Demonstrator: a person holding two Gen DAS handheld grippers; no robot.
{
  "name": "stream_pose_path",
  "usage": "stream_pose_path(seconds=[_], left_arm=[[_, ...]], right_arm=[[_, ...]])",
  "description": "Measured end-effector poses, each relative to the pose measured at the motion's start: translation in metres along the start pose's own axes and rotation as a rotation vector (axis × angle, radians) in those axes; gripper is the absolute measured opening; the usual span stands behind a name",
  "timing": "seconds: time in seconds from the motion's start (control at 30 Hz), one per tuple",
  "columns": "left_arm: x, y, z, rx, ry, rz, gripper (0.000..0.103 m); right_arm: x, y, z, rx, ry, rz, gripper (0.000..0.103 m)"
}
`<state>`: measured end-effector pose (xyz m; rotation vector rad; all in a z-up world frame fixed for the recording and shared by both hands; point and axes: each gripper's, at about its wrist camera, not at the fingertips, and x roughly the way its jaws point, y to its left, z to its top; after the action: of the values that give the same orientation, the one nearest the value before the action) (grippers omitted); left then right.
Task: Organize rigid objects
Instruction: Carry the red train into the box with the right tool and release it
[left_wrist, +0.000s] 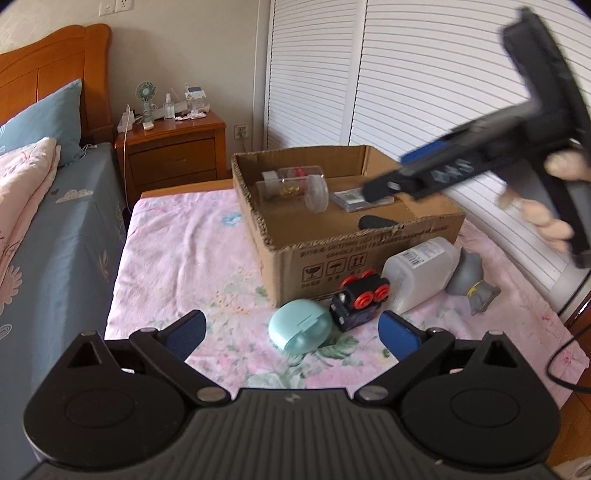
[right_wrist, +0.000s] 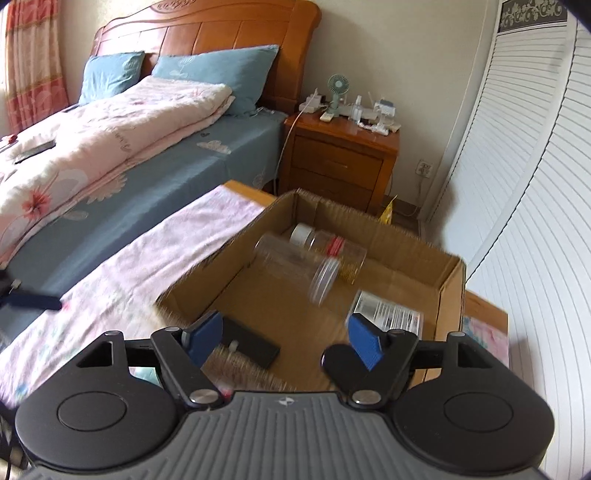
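Note:
My left gripper (left_wrist: 291, 330) stands open low over the pink floral cloth (left_wrist: 177, 258). A teal oval case (left_wrist: 299, 326) lies just past its fingertips, between them. Beside the case are a black toy train with red wheels (left_wrist: 360, 299), a white plastic bottle (left_wrist: 421, 273) on its side and a grey figurine (left_wrist: 471, 280). My right gripper (right_wrist: 284, 336) hangs open over the cardboard box (right_wrist: 448, 291) with nothing between its pads. Inside the box lie two clear jars (right_wrist: 295, 266), a white packet (right_wrist: 388, 314) and a flat black object (right_wrist: 251, 343).
A bed with blue sheet and pink quilt (right_wrist: 110, 122) runs along the left. A wooden nightstand (left_wrist: 171, 155) with a small fan stands behind the table. White louvred doors (left_wrist: 406, 74) are at the right. A hand (left_wrist: 554, 206) holds the right gripper.

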<state>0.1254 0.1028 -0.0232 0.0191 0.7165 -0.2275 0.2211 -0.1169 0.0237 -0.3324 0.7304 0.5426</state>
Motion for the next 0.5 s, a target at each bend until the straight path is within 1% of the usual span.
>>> stream_pose_path(seconds=[0.13, 0.3, 0.43, 0.5], left_arm=[[0.001, 0.002, -0.006, 0.009, 0.013, 0.02, 0.099], [-0.001, 0.004, -0.01, 0.013, 0.025, 0.042, 0.099], [-0.001, 0.004, -0.013, 0.007, 0.037, 0.057, 0.099], [-0.002, 0.004, -0.014, 0.001, 0.041, 0.056, 0.099]], right_arm=[[-0.018, 0.012, -0.029, -0.013, 0.025, 0.055, 0.079], [-0.035, 0.036, -0.073, -0.027, 0.072, 0.175, 0.079], [-0.038, 0.059, -0.103, -0.035, 0.115, 0.272, 0.079], [-0.034, 0.071, -0.118, -0.036, 0.159, 0.314, 0.079]])
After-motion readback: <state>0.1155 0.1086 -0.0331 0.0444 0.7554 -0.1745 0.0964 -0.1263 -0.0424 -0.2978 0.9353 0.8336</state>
